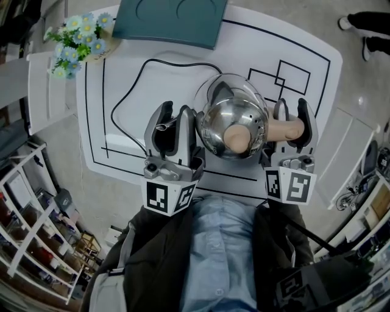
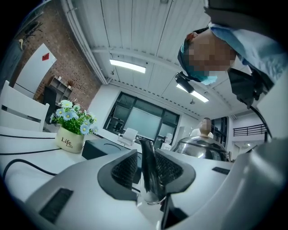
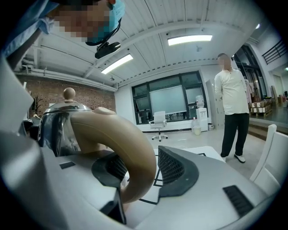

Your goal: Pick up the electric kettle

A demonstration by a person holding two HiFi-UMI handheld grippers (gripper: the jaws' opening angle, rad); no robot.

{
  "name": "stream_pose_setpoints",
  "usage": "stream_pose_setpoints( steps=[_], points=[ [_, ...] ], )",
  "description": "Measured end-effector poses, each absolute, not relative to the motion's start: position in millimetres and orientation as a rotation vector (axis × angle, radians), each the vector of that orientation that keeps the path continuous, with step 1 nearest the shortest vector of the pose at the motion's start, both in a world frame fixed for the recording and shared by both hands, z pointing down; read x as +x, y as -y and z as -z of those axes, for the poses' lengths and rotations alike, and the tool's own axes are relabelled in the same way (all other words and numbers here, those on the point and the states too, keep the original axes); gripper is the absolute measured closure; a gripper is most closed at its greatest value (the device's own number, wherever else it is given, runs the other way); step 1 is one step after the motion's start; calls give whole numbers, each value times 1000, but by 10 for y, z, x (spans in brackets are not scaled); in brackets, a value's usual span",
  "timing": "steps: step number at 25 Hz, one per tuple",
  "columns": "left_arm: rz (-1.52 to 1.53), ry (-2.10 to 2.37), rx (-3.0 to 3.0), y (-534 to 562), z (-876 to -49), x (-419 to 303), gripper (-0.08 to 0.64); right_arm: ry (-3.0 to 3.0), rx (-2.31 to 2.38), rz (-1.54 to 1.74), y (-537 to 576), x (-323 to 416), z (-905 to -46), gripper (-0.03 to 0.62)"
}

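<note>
The steel electric kettle (image 1: 230, 116) stands on the white table (image 1: 304, 49) right in front of me, its beige lid knob (image 1: 236, 138) on top. My left gripper (image 1: 172, 131) holds level at the kettle's left. Its jaws are closed in on the thin steel spout (image 2: 147, 168), and the pads lie against it. My right gripper (image 1: 294, 125) is at the kettle's right, tilted slightly down. The curved beige handle (image 3: 128, 152) sits between its pads (image 3: 173, 168), which close on its outer part. The kettle's black power cord (image 1: 131, 91) runs off to the left.
A teal box (image 1: 170, 18) lies at the table's far edge, with a pot of blue and white flowers (image 1: 79, 33) at the far left corner. Black lines are drawn on the tabletop. A white chair (image 1: 42, 85) is at the left, and a person (image 3: 231, 103) stands at the far right.
</note>
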State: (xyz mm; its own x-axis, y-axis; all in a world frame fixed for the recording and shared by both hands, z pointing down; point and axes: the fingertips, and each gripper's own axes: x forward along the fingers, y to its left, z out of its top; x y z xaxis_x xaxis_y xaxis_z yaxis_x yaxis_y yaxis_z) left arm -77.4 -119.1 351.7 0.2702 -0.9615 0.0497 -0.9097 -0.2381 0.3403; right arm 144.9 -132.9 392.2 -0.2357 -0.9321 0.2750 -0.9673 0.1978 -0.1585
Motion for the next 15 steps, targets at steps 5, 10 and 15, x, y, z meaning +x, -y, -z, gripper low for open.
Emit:
stream_pose_setpoints(
  steps=[5, 10, 15],
  points=[
    [247, 1706, 2271, 1205, -3489, -743, 461, 2349, 1846, -442, 1335, 1407, -3924, 445],
    [249, 1704, 2275, 1212, -3456, -728, 480, 2358, 1838, -432, 1336, 1373, -3889, 492],
    [239, 1712, 2282, 1214, -3458, -730, 483, 2365, 1819, -435, 1331, 1364, -3899, 494]
  ],
)
